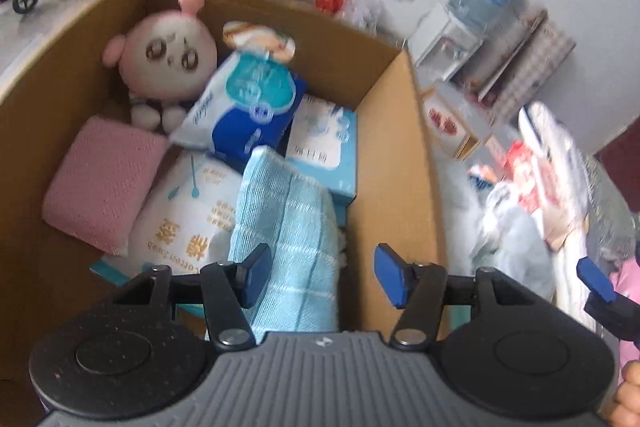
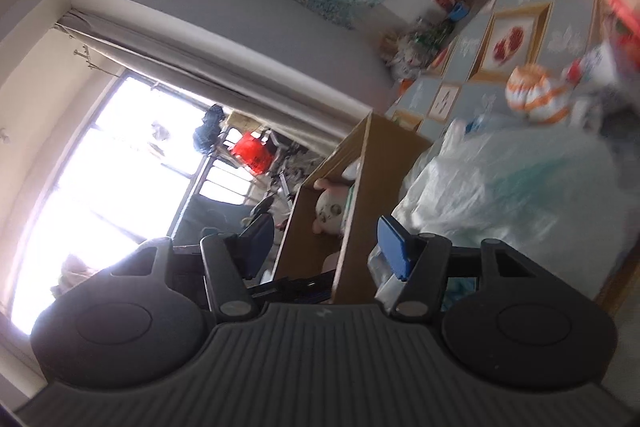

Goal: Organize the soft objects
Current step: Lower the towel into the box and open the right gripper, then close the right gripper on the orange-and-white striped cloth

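Cardboard box [image 1: 394,131], open-topped: holds pink plush doll [image 1: 170,53] at the far corner, pink sponge pad [image 1: 102,183], blue-and-white wipes pack [image 1: 244,107], white cotton-swab bag [image 1: 188,215], pale blue carton [image 1: 324,147].

Light blue checked towel [image 1: 284,239]: lies atop the box contents, between the left gripper's [image 1: 320,277] spread fingers, unpinched.

Right gripper [image 2: 326,247]: spread, empty, beside the box.

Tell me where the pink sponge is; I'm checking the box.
Left wrist view: pink sponge lies in the cardboard box, left side, below the pink plush doll.
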A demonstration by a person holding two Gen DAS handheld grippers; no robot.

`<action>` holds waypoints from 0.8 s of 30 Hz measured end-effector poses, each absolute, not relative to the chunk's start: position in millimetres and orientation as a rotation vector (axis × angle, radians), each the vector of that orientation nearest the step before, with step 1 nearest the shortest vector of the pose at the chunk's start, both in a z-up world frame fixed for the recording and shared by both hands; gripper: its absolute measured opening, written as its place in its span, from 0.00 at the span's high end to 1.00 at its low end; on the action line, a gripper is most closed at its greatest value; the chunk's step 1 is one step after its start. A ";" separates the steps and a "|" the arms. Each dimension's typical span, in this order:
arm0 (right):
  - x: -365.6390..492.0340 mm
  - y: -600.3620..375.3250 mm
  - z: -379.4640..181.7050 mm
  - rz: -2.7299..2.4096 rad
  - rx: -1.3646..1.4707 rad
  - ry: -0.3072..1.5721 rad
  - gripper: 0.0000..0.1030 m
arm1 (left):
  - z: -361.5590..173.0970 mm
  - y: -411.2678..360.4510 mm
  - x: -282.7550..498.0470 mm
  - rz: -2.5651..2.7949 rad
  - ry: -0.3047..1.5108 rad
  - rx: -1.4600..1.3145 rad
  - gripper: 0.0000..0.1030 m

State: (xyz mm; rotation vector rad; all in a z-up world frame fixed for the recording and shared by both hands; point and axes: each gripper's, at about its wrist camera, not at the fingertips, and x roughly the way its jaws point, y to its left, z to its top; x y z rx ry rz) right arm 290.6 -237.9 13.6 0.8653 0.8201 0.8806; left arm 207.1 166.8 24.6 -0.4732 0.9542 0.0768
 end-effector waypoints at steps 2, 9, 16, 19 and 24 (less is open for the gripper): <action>293.4 -255.1 28.4 0.820 0.825 0.775 0.38 | 40.3 160.0 199.4 0.079 0.904 -0.454 0.39; 331.1 -271.0 65.1 0.665 0.506 0.746 0.21 | 92.1 102.1 182.3 -0.064 0.724 -0.269 0.13; 407.9 -221.2 22.5 0.588 0.182 0.913 0.22 | 81.1 40.9 182.7 -0.174 0.765 -0.130 0.11; 429.6 -198.0 7.3 0.591 0.102 0.952 0.31 | 75.3 30.3 178.1 -0.180 0.770 -0.107 0.11; 458.5 -166.5 -13.2 0.613 -0.028 1.020 0.33 | 67.5 21.4 166.1 -0.166 0.748 -0.041 0.10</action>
